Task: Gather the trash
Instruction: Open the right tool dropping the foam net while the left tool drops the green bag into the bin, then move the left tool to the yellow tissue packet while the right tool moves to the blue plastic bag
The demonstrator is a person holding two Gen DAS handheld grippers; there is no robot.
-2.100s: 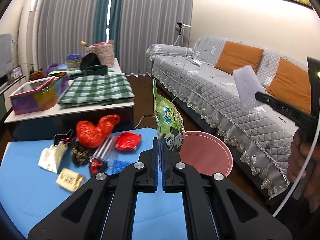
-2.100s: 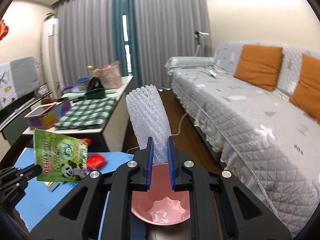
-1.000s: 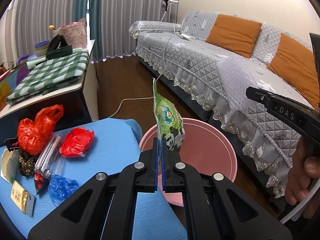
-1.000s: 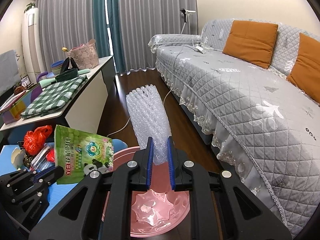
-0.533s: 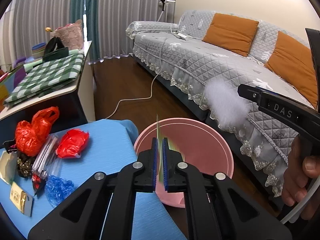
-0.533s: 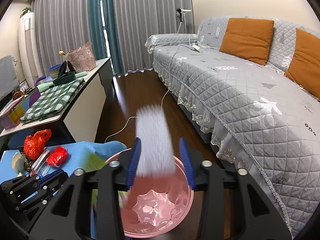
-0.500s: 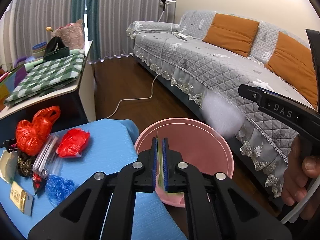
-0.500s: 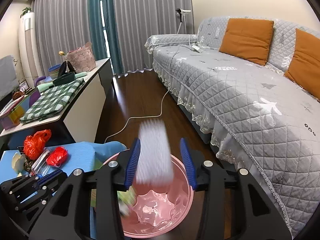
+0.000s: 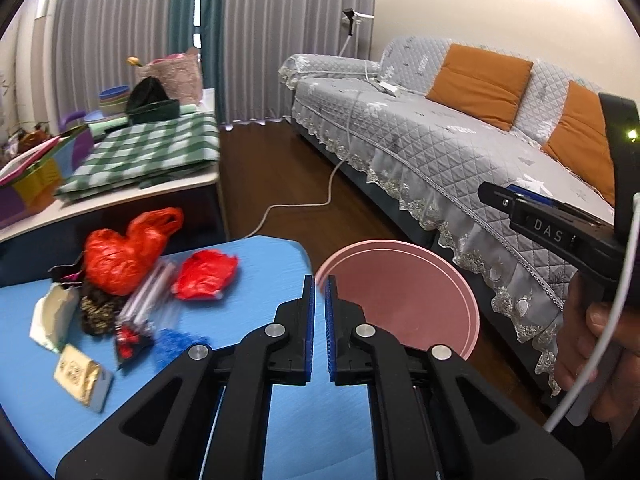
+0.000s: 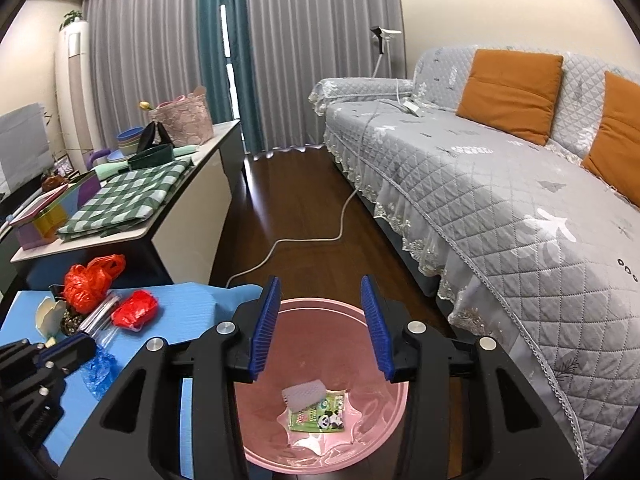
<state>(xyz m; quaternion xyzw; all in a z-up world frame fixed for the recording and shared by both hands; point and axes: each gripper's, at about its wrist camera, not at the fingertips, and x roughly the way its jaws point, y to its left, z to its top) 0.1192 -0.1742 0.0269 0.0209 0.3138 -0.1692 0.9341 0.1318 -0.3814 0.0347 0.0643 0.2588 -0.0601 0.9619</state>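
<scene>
Jaws of the right gripper (image 10: 320,328) stand apart and empty directly above the pink bin (image 10: 256,436), where the green panda wrapper (image 10: 318,416) and white foam sleeve (image 10: 304,394) lie on its floor. Left gripper (image 9: 319,308), pads nearly together on nothing, points toward the blue mat (image 9: 256,320), presumably because the red plastic bag (image 9: 120,248) and other trash lie there for collection.

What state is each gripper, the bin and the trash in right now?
Left gripper: shut, empty.
Right gripper: open, empty, above bin.
Pink round plastic bin: holds two items.
Green panda wrapper: lying in bin.
White bubble wrap piece: lying in bin.
Red plastic bags: on blue table.
</scene>
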